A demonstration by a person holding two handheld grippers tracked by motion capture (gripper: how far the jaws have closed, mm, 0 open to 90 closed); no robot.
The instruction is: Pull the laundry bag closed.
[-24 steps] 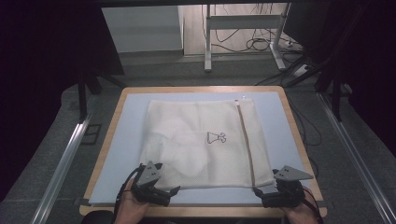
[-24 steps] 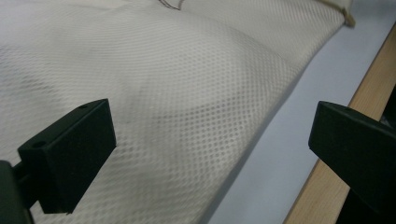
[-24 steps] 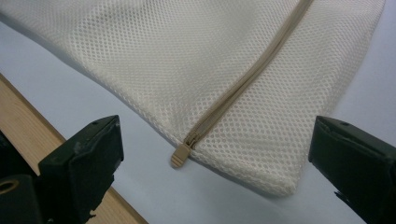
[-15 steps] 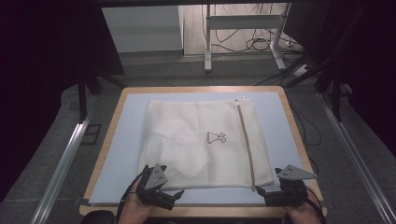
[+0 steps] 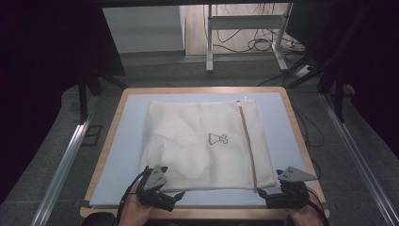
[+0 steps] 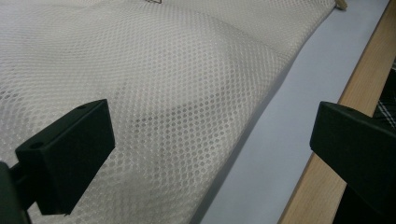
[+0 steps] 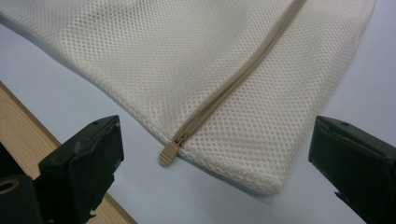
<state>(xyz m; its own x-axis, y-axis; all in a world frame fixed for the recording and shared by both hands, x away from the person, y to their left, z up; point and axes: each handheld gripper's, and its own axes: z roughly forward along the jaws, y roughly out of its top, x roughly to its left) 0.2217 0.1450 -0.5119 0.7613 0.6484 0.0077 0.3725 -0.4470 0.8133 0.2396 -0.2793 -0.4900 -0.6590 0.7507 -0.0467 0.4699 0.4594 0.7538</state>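
Observation:
A cream mesh laundry bag lies flat on a pale blue mat, with a beige zipper down its right side and a small black logo. My left gripper sits at the bag's near left edge, open. In the left gripper view the gripper spans the edge of the mesh bag without touching it. My right gripper is at the near right corner, open. In the right gripper view the zipper pull and the bag's corner lie between the wide jaws of the gripper.
The mat lies on a table with a wooden rim. Metal rails run along the floor on both sides. A white frame's legs and loose cables stand beyond the far edge.
My left hand has drifted slightly right and nearer the table's front edge. The right hand has barely shifted, and the bag lies as before.

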